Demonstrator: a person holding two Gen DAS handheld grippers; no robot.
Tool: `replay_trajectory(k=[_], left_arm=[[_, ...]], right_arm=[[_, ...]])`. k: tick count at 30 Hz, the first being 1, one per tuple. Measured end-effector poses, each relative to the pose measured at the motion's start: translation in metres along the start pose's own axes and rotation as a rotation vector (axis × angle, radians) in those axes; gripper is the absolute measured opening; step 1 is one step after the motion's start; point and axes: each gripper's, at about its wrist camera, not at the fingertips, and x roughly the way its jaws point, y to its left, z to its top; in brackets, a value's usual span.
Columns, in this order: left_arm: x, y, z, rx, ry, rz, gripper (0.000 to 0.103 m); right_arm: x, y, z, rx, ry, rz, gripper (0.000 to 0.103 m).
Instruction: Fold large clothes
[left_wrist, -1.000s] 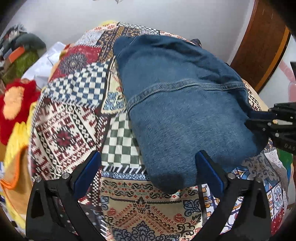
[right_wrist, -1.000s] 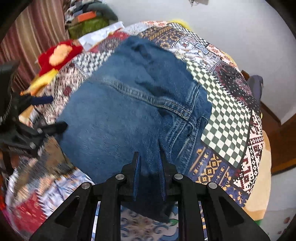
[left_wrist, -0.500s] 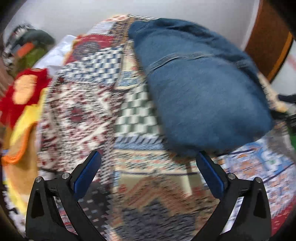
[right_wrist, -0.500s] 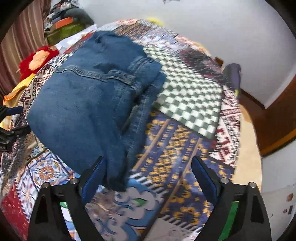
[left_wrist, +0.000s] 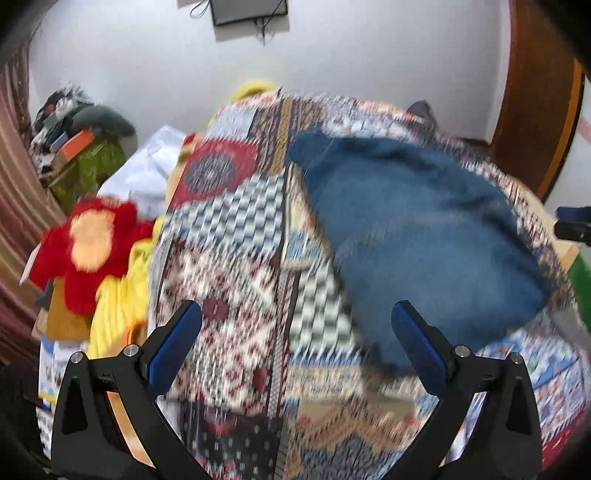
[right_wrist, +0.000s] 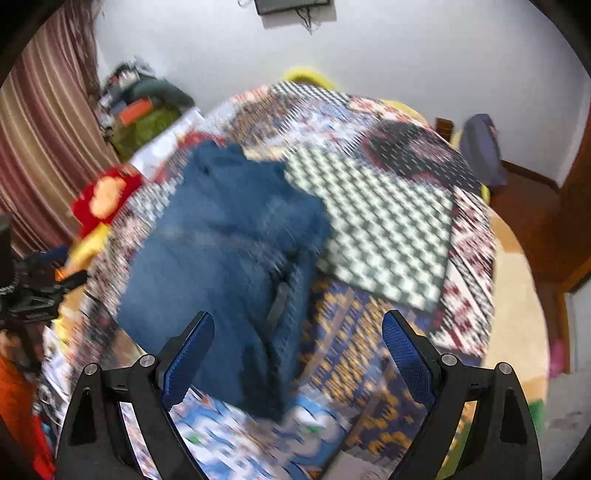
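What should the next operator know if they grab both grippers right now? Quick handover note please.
Left gripper: open, nothing between the pads, above the patchwork bedspread.
Right gripper: open, holding nothing, above the near edge of the jeans.
Jeans: lying free on the bedspread as a folded blue bundle, neither gripper touching them.
Done: the jeans look folded over at least once; frames are blurred, so check that the edges line up.
Left: judge whether another fold is needed. A pile of other fabric sits beside the bed, possibly next in line.
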Motion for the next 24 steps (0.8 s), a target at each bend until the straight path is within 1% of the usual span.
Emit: replay_trajectory(k=[3,6,8,10,13,15,17,19,20,21,22,23,24], left_arm=[[0.012,-0.007,0.028,0.016,-0.019,-0.046,0.103],[0.036,-0.019,0.054,0.026,0.005,-0.105,0.103],[0.058,-0.028,0.071,0.026,0.035,-0.159,0.103],[0.076,-0.036,0.083,0.024,0.062,-0.185,0.103],[0.108,-0.047,0.102,0.009,0.1,-0.243,0.103],[0.129,-0.051,0.115,-0.014,0.119,-0.267,0.103],[0.147,-0.053,0.125,-0.036,0.133,-0.272,0.103],[0.166,-0.051,0.135,-0.056,0.146,-0.246,0.103],[0.174,-0.049,0.138,-0.056,0.154,-0.23,0.103],[0.179,-0.048,0.14,-0.054,0.162,-0.227,0.103],[0.182,-0.046,0.142,-0.054,0.158,-0.204,0.103],[0.182,-0.043,0.143,-0.056,0.144,-0.162,0.103],[0.18,-0.04,0.143,-0.062,0.136,-0.148,0.103]], right_arm=[[0.008,0.008,0.02,0.009,-0.011,0.045,0.092],[0.03,0.015,0.043,-0.004,0.02,0.101,0.092],[0.043,0.018,0.053,-0.013,0.042,0.111,0.092],[0.061,0.021,0.062,-0.023,0.066,0.115,0.092],[0.089,0.017,0.072,-0.019,0.117,0.138,0.092],[0.107,0.01,0.077,-0.019,0.14,0.117,0.092],[0.119,0.002,0.079,-0.017,0.155,0.109,0.092],[0.127,-0.01,0.081,0.0,0.164,0.12,0.092],[0.13,-0.017,0.083,0.01,0.164,0.102,0.092],[0.133,-0.022,0.083,0.018,0.172,0.104,0.092],[0.134,-0.028,0.083,0.035,0.182,0.123,0.092],[0.134,-0.034,0.082,0.057,0.19,0.142,0.092],[0.133,-0.038,0.082,0.07,0.194,0.15,0.092]])
